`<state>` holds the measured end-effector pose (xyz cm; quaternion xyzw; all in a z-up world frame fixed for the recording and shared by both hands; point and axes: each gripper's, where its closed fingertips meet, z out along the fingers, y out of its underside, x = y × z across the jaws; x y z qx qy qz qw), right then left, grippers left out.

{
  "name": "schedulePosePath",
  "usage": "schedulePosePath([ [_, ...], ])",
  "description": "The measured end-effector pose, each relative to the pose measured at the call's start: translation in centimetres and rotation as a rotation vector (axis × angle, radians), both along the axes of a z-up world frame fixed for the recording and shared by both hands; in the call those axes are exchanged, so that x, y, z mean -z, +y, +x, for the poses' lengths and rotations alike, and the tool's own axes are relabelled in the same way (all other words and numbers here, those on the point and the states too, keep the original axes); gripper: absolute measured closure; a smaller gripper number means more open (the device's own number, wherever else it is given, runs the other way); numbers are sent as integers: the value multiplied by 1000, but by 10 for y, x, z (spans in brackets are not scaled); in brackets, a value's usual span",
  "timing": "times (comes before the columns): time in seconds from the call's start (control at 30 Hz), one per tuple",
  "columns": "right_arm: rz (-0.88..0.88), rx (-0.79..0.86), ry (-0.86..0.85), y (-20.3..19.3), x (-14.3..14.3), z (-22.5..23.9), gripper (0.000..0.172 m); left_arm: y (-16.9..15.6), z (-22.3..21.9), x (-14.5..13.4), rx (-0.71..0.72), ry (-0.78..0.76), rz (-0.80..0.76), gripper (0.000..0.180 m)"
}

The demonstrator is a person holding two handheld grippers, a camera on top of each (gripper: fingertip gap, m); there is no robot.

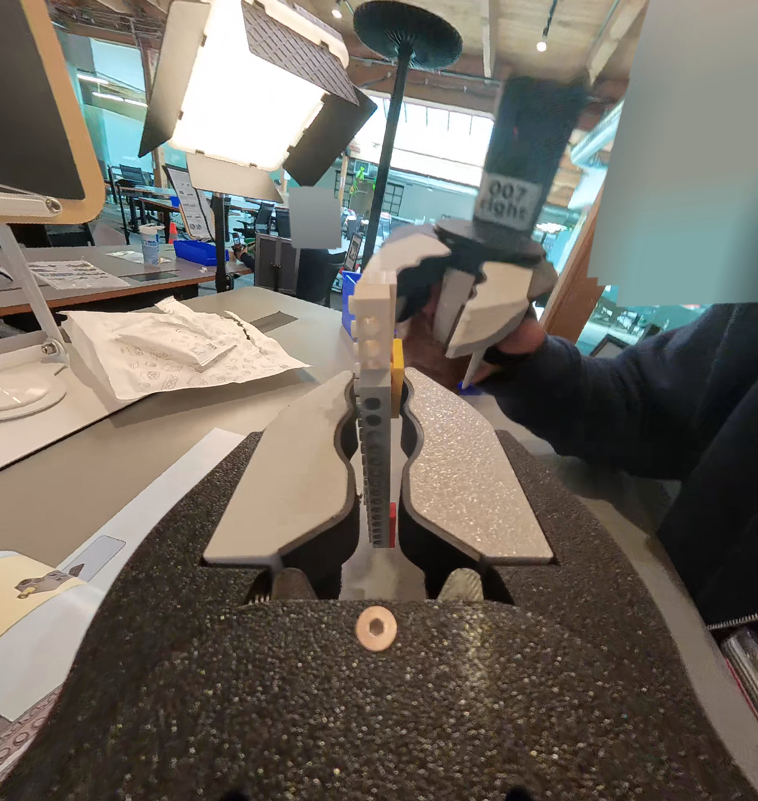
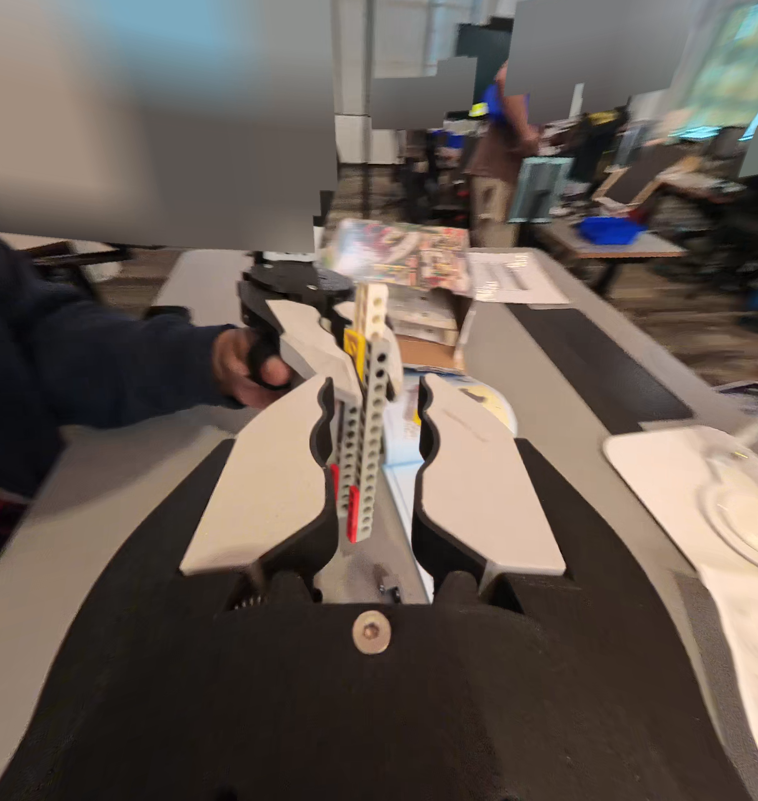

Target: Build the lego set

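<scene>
My left gripper (image 1: 379, 390) is shut on a brick assembly (image 1: 375, 433). The assembly is a long grey holed beam with a white beam (image 1: 372, 320) at its far end, a yellow piece (image 1: 398, 368) and a red piece (image 1: 392, 520) on its side. It is held above the grey table (image 1: 130, 455). My right gripper (image 2: 375, 385) is open. The assembly (image 2: 370, 433) runs lengthwise between its fingers, with a clear gap to the right finger (image 2: 463, 468). The left gripper's fingers (image 2: 307, 342) clamp the beam farther out. In the left wrist view the right gripper (image 1: 429, 312) sits just behind the white beam, held by a hand in a dark sleeve (image 1: 606, 390).
A torn white paper bag (image 1: 173, 346), a white monitor stand (image 1: 17, 390) and a lit lamp panel (image 1: 247, 86) are at the left. An instruction booklet (image 1: 43, 585) lies near me. A blue bin (image 1: 347, 299) and a colourful box (image 2: 411, 260) stand farther off. A person (image 2: 498, 151) stands far behind. Both grippers' tips are close together, under 4 cm apart.
</scene>
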<state>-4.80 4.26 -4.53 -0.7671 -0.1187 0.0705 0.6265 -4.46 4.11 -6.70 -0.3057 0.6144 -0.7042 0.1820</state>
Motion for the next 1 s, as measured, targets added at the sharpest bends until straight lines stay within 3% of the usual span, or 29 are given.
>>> schedulePosePath([
  [0.23,-17,-188,113,11,-1,-25,136,-16,-16,3,84,-19,133,165],
  [0.4,16,-250,167,7,-5,-34,147,-29,-26,11,152,-10,203,165],
  [0.57,24,-285,185,4,-5,-40,157,-33,-30,13,195,10,188,164],
  [1.0,4,-282,218,10,-1,-41,160,-30,-31,17,200,31,169,164],
])
